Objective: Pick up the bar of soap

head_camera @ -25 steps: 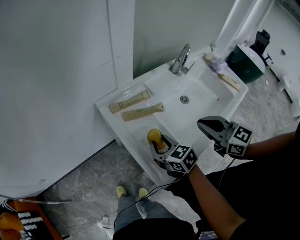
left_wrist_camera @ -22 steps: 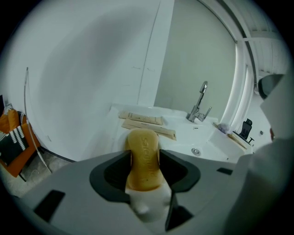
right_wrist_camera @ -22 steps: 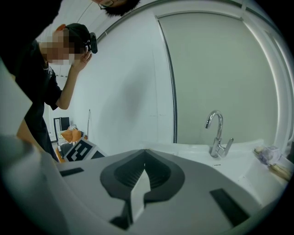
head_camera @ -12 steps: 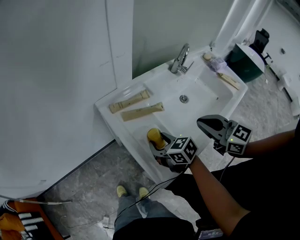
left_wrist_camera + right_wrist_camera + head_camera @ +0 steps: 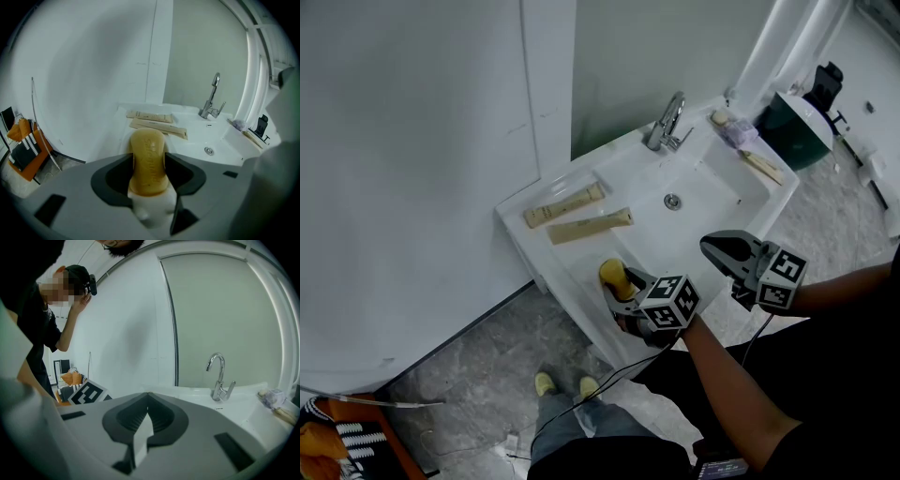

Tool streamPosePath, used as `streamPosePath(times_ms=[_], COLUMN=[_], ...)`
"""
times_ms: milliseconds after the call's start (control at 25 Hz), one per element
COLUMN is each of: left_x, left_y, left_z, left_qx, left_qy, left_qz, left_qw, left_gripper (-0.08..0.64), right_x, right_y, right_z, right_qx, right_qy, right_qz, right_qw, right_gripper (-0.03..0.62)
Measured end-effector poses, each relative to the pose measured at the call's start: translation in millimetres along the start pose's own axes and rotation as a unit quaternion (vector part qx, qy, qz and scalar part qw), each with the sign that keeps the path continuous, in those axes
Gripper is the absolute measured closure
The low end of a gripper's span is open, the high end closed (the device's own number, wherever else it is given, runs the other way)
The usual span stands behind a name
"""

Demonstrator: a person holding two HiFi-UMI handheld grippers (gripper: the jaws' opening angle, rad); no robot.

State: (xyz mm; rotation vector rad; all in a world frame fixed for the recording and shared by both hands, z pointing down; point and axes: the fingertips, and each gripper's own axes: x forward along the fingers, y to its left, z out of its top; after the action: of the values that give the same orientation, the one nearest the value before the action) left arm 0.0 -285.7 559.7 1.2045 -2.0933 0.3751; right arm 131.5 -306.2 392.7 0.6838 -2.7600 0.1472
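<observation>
The yellow bar of soap (image 5: 612, 275) lies on the near left ledge of the white sink (image 5: 703, 202). In the left gripper view the soap (image 5: 148, 161) fills the gap between the two dark pads. My left gripper (image 5: 620, 294) points down at it, open, its jaws having just been opening with the soap between them; the pads (image 5: 117, 176) stand close along its sides. My right gripper (image 5: 733, 255) hovers over the sink's front edge, shut and empty. In its own view the right gripper (image 5: 146, 397) shows its tips touching.
Two tan sachets (image 5: 564, 204) (image 5: 591, 226) lie on the left ledge behind the soap. The chrome tap (image 5: 667, 122) stands at the back, with small toiletries (image 5: 750, 159) on the right ledge. A green bin (image 5: 792, 127) stands beyond. A person (image 5: 51, 310) stands at the left.
The left gripper has tipped further down, its marker cube turning, and its jaws have spread round the soap. The right gripper has kept still.
</observation>
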Motion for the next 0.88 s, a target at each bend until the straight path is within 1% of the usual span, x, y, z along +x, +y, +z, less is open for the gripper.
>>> streamPosePath(times_ms=[160, 520, 640, 800, 880], left_x=[-1.9, -6.4, -6.1, -2.6, -1.9], left_y=[5.1, 3.0, 3.6, 2.8, 1.9], left_z=[-0.9, 1.2, -0.8, -5.6, -5.8], left_qx=[-0.012, 0.001, 0.006, 0.009, 0.01], left_qy=[-0.008, -0.022, -0.017, 0.006, 0.014], left_qz=[0.008, -0.005, -0.01, -0.022, -0.021], left_qw=[0.9999, 0.9997, 0.9998, 0.9997, 0.9996], left_gripper=[0.345, 0.345, 0.345, 0.345, 0.345], right_x=[0.6, 1.4, -0.1, -0.1, 0.4], right_y=[-4.0, -0.3, 0.9, 1.8, 3.1], right_z=[1.2, 5.4, 2.7, 3.0, 3.9], right_qx=[0.003, -0.002, -0.004, -0.005, -0.006], right_qy=[-0.002, -0.009, -0.008, -0.007, -0.007], right_qz=[-0.006, -0.006, -0.007, -0.008, -0.007], right_qw=[1.0, 1.0, 1.0, 1.0, 1.0], right_gripper=[0.588, 0.588, 0.588, 0.588, 0.588])
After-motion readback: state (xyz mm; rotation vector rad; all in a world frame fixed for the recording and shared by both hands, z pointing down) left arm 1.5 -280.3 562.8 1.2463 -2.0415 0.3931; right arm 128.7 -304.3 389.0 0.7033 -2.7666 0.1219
